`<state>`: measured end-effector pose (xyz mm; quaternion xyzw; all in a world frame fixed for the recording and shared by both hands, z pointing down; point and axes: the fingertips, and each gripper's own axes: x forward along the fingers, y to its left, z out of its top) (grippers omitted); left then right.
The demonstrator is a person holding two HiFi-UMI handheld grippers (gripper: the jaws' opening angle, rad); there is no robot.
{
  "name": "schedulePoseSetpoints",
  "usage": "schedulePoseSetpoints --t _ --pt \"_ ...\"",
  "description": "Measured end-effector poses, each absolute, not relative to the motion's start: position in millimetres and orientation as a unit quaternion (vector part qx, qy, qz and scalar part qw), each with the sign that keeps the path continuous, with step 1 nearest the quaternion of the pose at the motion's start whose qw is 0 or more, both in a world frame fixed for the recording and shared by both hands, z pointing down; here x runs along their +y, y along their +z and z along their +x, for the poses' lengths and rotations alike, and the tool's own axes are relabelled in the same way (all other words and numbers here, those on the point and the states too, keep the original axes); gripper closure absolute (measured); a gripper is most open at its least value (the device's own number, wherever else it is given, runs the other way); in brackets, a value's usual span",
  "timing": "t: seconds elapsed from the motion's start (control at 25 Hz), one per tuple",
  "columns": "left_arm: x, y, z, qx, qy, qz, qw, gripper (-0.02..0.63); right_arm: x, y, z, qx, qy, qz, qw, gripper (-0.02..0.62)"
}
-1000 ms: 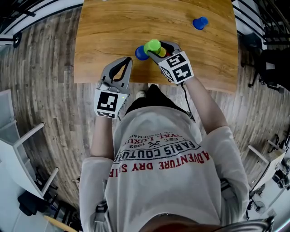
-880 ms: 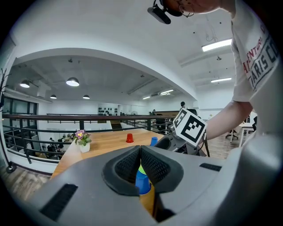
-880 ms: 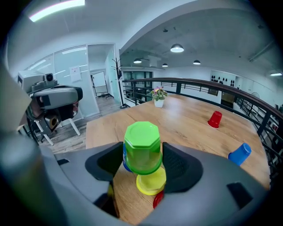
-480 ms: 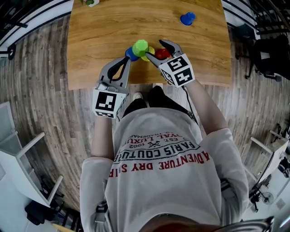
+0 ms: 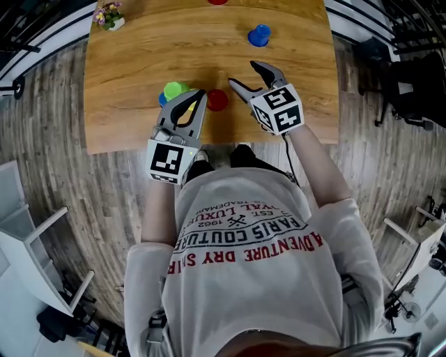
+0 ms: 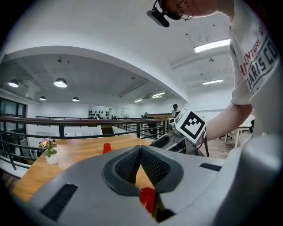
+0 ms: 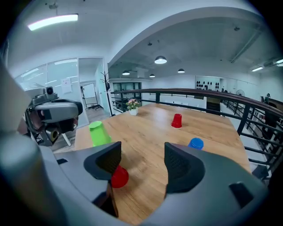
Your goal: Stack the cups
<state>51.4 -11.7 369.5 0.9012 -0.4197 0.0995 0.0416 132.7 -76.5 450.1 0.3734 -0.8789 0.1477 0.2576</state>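
Note:
An upside-down green cup (image 5: 174, 90) (image 7: 99, 132) stands near the table's front left, with a blue edge showing at its side. A small red cup (image 5: 217, 100) (image 7: 119, 176) stands just right of it. My left gripper (image 5: 196, 96) (image 6: 140, 152) is shut and empty, between the green cup and this red cup, which shows below its pads (image 6: 147, 198). My right gripper (image 5: 245, 75) (image 7: 141, 161) hovers right of the red cup, open, with nothing between its fingers. Farther back are a blue cup (image 5: 258, 35) (image 7: 195, 143) and another red cup (image 5: 217, 1) (image 7: 177, 120) (image 6: 106, 148).
A small flower pot (image 5: 108, 15) (image 7: 132, 106) (image 6: 48, 150) stands at the far left corner of the wooden table (image 5: 139, 49). The person stands at the table's front edge. Railings and chairs surround the table on a plank floor.
My right gripper has let go of the green cup, opened wider and drawn off to the right. The left gripper has come forward beside the green cup.

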Motion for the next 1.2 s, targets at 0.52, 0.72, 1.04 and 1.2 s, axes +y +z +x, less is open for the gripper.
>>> schedulePoseSetpoints --t 0.52,0.72,1.04,1.2 --pt "-80.8 405.3 119.4 -0.504 0.123 0.850 0.094 0.589 -173.8 505.7 230.1 -0.866 0.173 0.373 0.286 0.298" --pt "-101.2 412.5 125.5 -0.520 0.129 0.838 0.103 0.589 -203.3 524.7 232.8 -0.864 0.176 0.365 0.298 0.298" --pt "-117.5 413.6 133.2 -0.524 0.117 0.838 0.096 0.589 -240.4 553.5 224.5 -0.864 0.157 0.345 0.332 0.298" --pt "-118.8 416.0 131.2 -0.528 0.122 0.835 0.098 0.589 -251.5 564.4 220.5 -0.862 0.151 0.340 0.343 0.298"
